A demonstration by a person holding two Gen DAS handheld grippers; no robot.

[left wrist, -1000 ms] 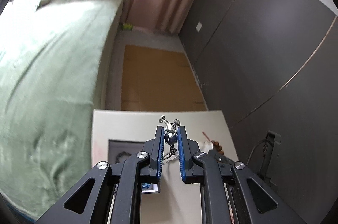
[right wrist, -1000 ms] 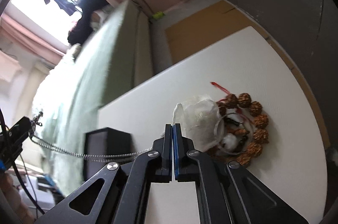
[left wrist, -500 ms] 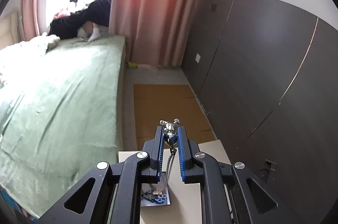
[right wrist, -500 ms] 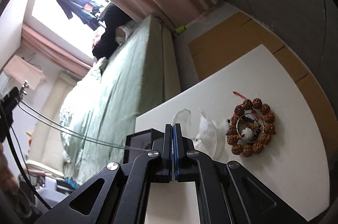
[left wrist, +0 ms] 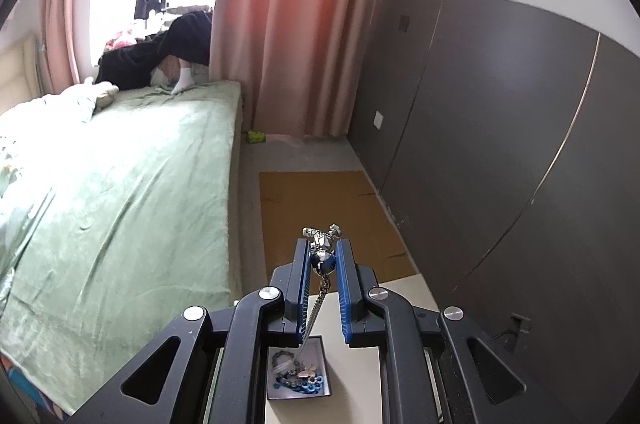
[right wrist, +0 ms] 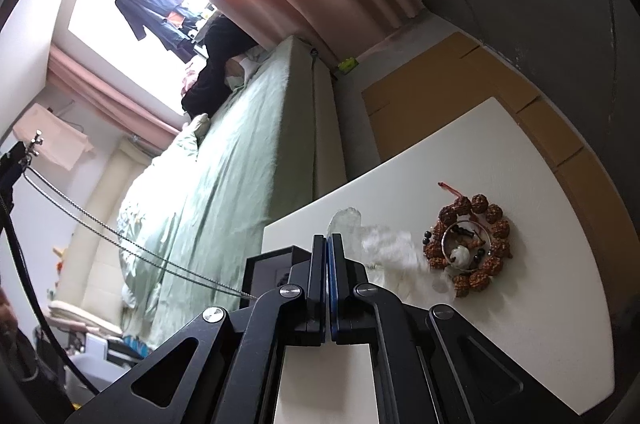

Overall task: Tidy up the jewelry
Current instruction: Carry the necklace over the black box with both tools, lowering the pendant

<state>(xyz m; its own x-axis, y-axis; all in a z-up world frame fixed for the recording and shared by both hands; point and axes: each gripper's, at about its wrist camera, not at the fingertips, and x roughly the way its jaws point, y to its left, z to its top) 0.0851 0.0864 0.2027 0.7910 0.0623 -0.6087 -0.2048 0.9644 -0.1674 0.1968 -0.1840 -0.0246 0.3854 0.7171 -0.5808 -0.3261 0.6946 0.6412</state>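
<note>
My left gripper [left wrist: 323,251] is shut on the silver pendant [left wrist: 322,244] of a chain necklace. Its chain [left wrist: 316,308] hangs down toward a black jewelry box [left wrist: 300,372] that holds blue beads and other pieces. In the right wrist view the same chain [right wrist: 132,244] runs taut from the raised left gripper at far left down to the black box [right wrist: 266,268]. My right gripper [right wrist: 329,244] is shut with nothing visible between its fingers, above the white table [right wrist: 520,304]. A brown bead bracelet [right wrist: 470,244] and clear plastic bags [right wrist: 380,248] lie on the table.
A green bed [left wrist: 120,204] runs along the table's left side. Brown cardboard [left wrist: 328,216] covers the floor beyond the table. A dark panelled wall [left wrist: 500,144] stands on the right, pink curtains [left wrist: 300,24] at the back.
My left gripper has risen well above the table with the pendant, drawing the chain out of the box. My right gripper has risen too, so the table looks smaller.
</note>
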